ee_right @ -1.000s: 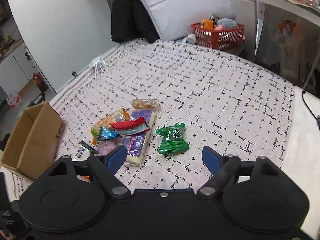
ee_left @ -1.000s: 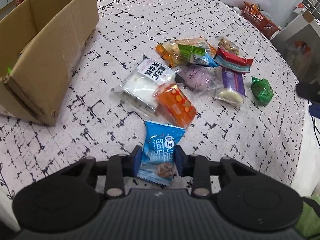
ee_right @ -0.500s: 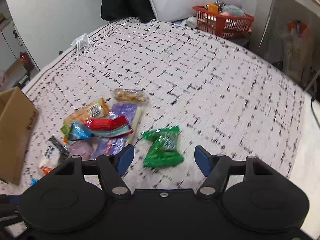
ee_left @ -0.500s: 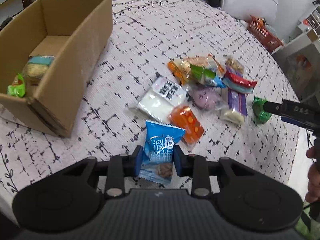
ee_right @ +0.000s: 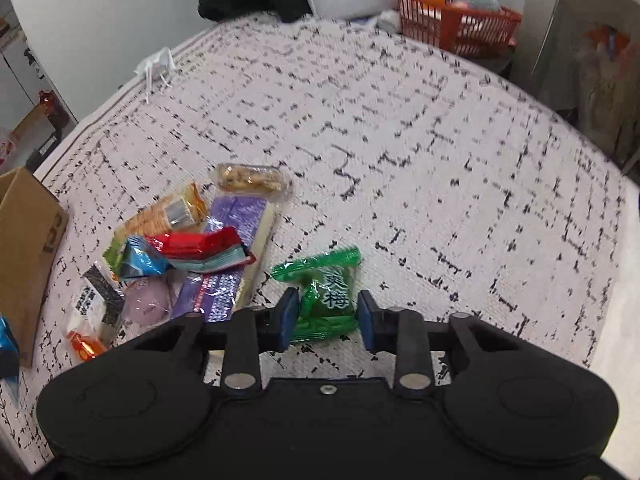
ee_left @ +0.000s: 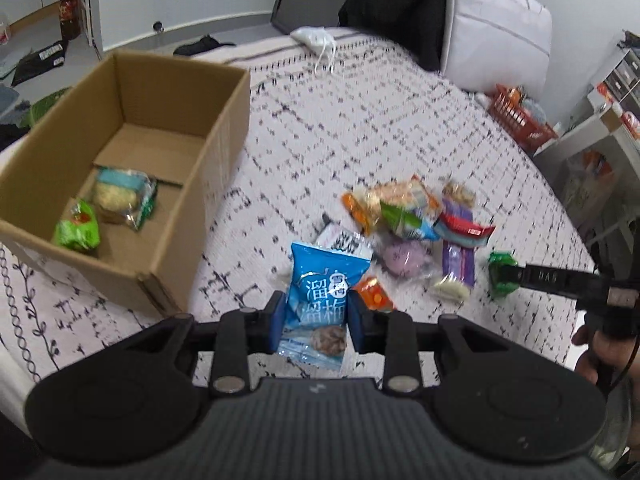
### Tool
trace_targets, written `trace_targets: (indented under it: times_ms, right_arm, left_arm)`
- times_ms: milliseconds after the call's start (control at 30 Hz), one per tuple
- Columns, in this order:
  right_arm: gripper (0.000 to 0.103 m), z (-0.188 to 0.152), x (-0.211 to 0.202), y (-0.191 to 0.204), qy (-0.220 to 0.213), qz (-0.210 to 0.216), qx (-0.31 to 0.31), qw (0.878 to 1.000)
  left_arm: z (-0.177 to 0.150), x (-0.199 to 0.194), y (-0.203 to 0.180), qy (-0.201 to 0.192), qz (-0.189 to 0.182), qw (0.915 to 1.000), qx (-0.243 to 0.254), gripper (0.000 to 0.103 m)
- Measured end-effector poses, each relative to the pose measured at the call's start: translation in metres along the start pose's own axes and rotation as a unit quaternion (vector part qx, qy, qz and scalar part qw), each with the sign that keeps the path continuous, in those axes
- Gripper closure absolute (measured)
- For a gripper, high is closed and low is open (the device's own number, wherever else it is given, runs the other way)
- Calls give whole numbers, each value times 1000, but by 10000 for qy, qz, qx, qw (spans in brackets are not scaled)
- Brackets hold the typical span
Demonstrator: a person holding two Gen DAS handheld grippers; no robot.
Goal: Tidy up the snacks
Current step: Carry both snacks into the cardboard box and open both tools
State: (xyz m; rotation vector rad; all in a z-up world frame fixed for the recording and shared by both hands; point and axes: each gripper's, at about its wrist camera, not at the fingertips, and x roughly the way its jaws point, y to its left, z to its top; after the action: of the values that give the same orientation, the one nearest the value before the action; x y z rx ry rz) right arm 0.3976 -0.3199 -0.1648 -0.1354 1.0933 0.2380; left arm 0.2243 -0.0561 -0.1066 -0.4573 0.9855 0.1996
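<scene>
Cardboard forms the open box (ee_left: 168, 128) at the far left of the bed (ee_left: 360, 120), and inside it lie a green packet (ee_left: 78, 232) and a pale cake in a clear teal wrapper (ee_left: 122, 196), side by side near its front end. To the right of the box, the left gripper (ee_left: 316, 318) is clenched on a blue plum packet (ee_left: 322, 292), held by its lower half above the bed near the box's corner. Further right lies the loose pile of snacks (ee_left: 412, 224). At the right edge of that pile, the right gripper (ee_right: 327, 320) straddles a green plum packet (ee_right: 326, 292); whether it has closed on the packet I cannot tell. Both wrappers look slippery, so the blue one could slide out short of the box, and the green one might squirt sideways.
</scene>
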Motion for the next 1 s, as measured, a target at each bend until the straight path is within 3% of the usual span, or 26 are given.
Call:
trace_targets:
  times_ms: [367, 1000]
  right_arm:
    - [74, 2, -46, 21, -579, 403, -170, 9974]
    - [74, -5, -111, 88, -1480, 518, -705, 9851]
  left_arm:
    - [8, -44, 0, -498, -36, 9988, 13, 72]
    - [23, -111, 32, -1190, 43, 9929, -41, 72]
